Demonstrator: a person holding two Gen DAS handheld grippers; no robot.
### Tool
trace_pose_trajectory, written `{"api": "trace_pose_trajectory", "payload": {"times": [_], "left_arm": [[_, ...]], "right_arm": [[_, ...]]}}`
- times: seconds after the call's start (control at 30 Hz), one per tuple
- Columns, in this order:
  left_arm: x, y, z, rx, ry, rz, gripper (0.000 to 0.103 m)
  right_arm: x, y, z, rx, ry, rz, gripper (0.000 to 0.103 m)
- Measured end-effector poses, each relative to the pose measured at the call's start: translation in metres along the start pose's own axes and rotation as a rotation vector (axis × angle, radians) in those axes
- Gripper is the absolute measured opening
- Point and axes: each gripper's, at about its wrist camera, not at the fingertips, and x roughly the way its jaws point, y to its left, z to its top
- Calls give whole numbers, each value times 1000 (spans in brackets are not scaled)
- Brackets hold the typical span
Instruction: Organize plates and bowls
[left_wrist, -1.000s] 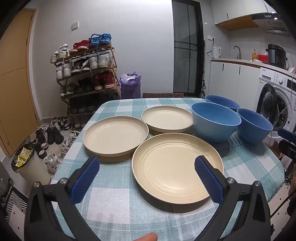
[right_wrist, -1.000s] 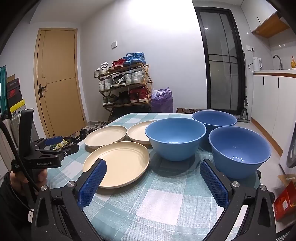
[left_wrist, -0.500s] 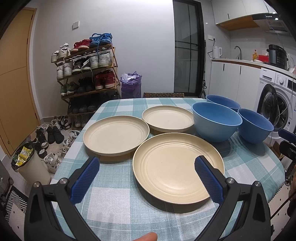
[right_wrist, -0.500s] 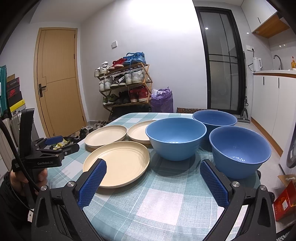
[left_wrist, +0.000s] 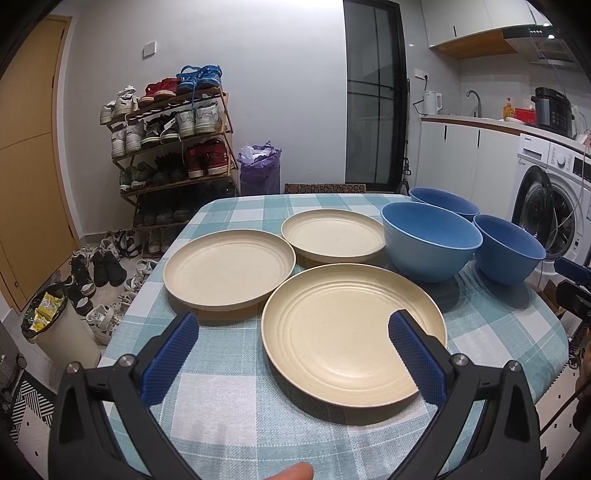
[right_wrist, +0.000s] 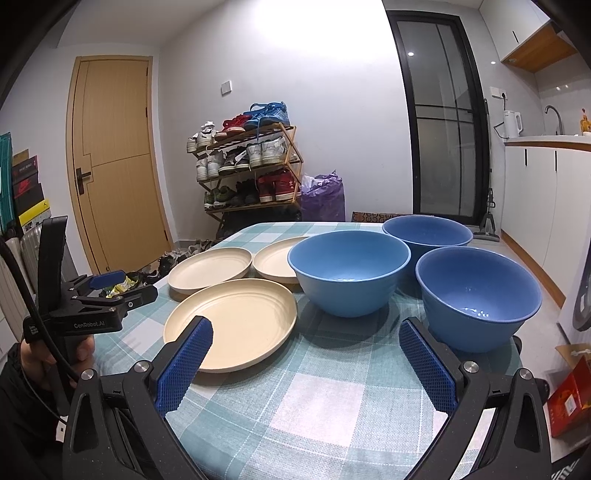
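Observation:
Three cream plates lie on the checked tablecloth (left_wrist: 236, 406): a large near plate (left_wrist: 351, 339), a left plate (left_wrist: 229, 267) and a far plate (left_wrist: 332, 236). Three blue bowls stand to their right: a middle bowl (left_wrist: 430, 245), a far bowl (left_wrist: 443, 199) and a right bowl (left_wrist: 508, 253). My left gripper (left_wrist: 291, 332) is open above the near plate's left part, empty. My right gripper (right_wrist: 304, 338) is open over the cloth between the near plate (right_wrist: 232, 317) and the right bowl (right_wrist: 476, 295), holding nothing. The middle bowl (right_wrist: 349, 271) is just ahead of it.
A shoe rack (left_wrist: 173, 147) and a purple bag (left_wrist: 258, 170) stand behind the table. A bin (left_wrist: 55, 328) and loose shoes lie on the floor at left. A washing machine (left_wrist: 554, 206) is at right. A hand holds the left gripper's body (right_wrist: 88, 306).

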Motion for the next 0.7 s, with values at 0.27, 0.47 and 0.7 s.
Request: {"api": "trace_pose_trajectory", "payload": {"times": [0.27,0.47,0.7], "left_arm": [[6,-4,3,11,12,4,103],[10,-5,11,2,23,8,103],[14,-4,24,-15,27,-9,103]], "right_arm": [[-1,-7,2,16,14,-5,103],[-6,-10,12,48,10,15,103],[-5,-14,30,66,0,26,103]]}}
